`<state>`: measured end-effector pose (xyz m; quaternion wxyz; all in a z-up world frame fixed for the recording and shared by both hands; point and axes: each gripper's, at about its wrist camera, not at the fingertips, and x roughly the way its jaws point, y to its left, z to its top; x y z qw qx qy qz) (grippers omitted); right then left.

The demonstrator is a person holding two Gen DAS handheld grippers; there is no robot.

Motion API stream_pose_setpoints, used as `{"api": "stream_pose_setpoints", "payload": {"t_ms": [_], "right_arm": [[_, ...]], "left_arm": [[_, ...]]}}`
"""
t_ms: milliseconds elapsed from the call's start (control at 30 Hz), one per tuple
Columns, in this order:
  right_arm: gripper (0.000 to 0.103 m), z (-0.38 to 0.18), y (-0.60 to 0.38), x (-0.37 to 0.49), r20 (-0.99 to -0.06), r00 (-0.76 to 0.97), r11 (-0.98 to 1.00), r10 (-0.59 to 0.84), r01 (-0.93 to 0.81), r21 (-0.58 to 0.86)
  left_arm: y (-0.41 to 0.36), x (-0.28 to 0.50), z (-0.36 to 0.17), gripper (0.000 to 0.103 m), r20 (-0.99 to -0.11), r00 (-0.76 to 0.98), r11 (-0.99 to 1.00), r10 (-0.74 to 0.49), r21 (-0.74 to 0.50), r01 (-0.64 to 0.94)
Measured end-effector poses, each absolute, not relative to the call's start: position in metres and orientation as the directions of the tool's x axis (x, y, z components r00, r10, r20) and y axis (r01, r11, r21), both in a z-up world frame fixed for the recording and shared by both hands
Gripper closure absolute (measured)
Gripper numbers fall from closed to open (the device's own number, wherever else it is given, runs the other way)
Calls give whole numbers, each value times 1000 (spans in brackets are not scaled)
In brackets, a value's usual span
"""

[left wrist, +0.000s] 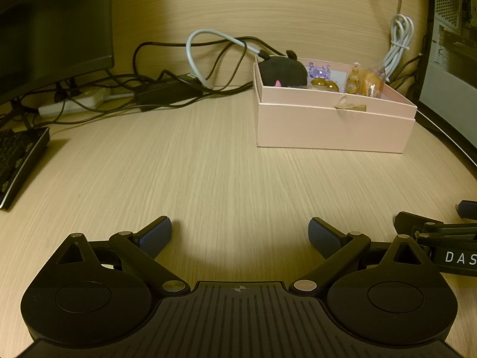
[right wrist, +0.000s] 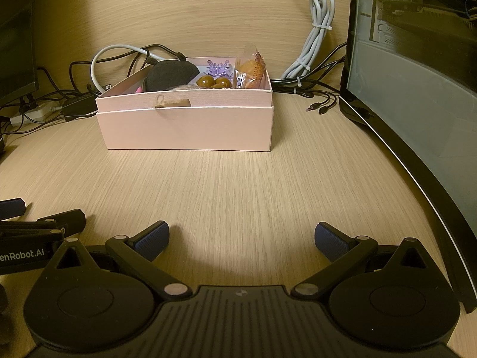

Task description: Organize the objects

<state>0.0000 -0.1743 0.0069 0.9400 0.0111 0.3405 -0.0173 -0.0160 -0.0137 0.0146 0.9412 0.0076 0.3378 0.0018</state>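
Note:
A pink box [left wrist: 334, 125] [right wrist: 184, 128] stands on the wooden desk ahead of both grippers. Inside it lie a black plush toy [left wrist: 283, 70] [right wrist: 171, 74], a purple crystal piece [left wrist: 320, 71] [right wrist: 219, 68], brown glossy balls [left wrist: 325, 85] [right wrist: 213, 82] and wrapped orange snacks [left wrist: 365, 83] [right wrist: 250, 70]. My left gripper [left wrist: 240, 235] is open and empty, low over the desk. My right gripper [right wrist: 241, 240] is likewise open and empty, beside the left one, whose fingers [right wrist: 12, 207] show at the left edge.
A monitor [left wrist: 53, 29] and keyboard [left wrist: 18, 161] sit at the left. Tangled black cables and a power strip [left wrist: 74, 104] lie behind. A computer case [right wrist: 417, 89] rises on the right, with a bundled grey cable [right wrist: 319, 38] and loose plugs [right wrist: 320, 109] beside it.

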Motion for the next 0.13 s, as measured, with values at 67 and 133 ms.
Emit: {"api": "stream_pose_setpoints", "payload": {"t_ms": [67,133], "right_arm": [[0,7,-174,0,-641,768,999,-25,40,9],[0,7,-174,0,-641,768,999,-25,40,9]], "left_arm": [[-14,-17,15,2,-636,772,1000,8,15,2],[-14,-16,15,2,-636,772,1000,7,14,2]]}}
